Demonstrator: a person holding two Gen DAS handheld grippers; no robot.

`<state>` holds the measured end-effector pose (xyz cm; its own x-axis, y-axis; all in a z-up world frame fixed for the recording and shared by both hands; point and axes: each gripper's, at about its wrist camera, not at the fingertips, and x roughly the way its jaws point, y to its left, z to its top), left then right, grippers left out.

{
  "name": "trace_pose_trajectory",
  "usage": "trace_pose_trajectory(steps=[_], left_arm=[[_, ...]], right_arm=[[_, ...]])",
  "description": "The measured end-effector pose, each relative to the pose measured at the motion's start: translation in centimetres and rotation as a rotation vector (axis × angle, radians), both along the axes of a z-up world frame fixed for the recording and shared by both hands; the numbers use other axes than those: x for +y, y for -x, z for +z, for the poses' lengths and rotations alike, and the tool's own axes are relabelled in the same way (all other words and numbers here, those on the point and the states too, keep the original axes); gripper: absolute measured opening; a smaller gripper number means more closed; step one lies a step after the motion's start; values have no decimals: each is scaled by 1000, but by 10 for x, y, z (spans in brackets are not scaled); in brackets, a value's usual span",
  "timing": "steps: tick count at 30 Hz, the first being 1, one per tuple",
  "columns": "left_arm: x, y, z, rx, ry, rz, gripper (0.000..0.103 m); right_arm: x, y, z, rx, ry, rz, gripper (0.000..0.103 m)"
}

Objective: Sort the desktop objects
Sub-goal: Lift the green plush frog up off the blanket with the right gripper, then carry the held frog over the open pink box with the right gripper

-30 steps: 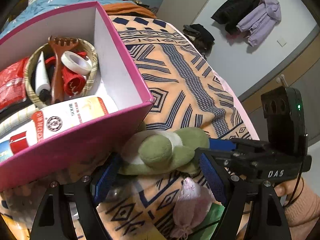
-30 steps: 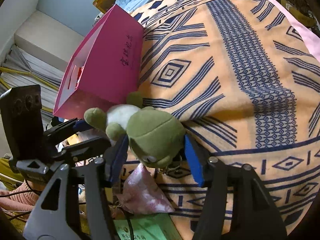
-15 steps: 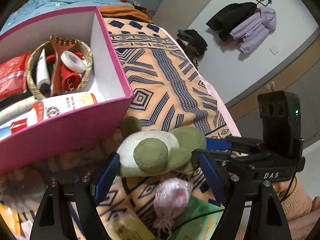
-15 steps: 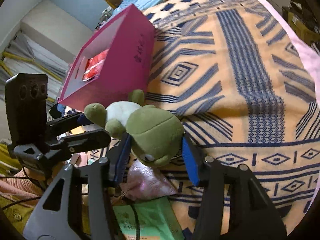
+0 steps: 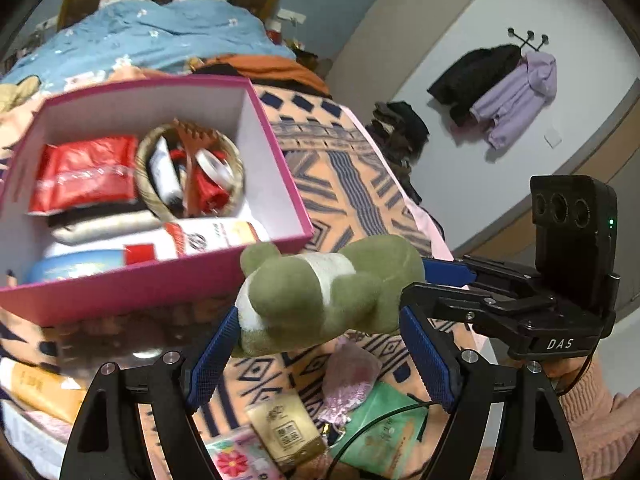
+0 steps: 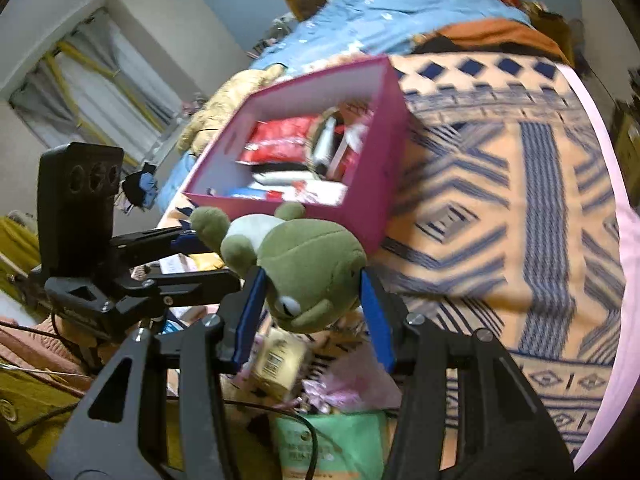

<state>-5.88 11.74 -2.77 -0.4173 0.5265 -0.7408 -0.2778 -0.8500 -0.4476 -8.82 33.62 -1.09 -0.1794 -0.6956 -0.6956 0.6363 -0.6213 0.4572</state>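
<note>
- Green plush frog (image 6: pixel 308 268) is off the blanket, in the air just in front of the pink box (image 5: pixel 160 280), near its front corner.
- Right gripper (image 6: pixel 314 306) is clamped on the frog's head, blue pads touching both sides.
- Left gripper (image 5: pixel 320 344): the frog's body sits between its fingers; the left pad (image 5: pixel 212 356) touches the plush, the right pad looks just off it. Can't tell whether this is a grip or just cradling.
- Only the right wrist view shows the frog's face and eye. The left wrist view gets belly and legs only.
- Left wrist view looks deeper into the box: red packet (image 5: pixel 84 172), woven basket (image 5: pixel 188 176) with tape roll and small bits, white tube along the front wall.
- Right wrist view shows the same contents, motion-blurred and partly behind the box wall.
- Below the frog on the patterned blanket (image 6: pixel 520 208): pink pouch (image 5: pixel 352 376), green packet (image 5: pixel 384 440), small gold box (image 5: pixel 286 432). All are partly hidden by the gripper frames.
- Labels unreadable.
</note>
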Motion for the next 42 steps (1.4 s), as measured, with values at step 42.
trace_pose_trajectory(steps=[42], left_arm=[[-65,108,37,145,77,103,82]], right_arm=[[-104,95,46,221,-13,66,48]])
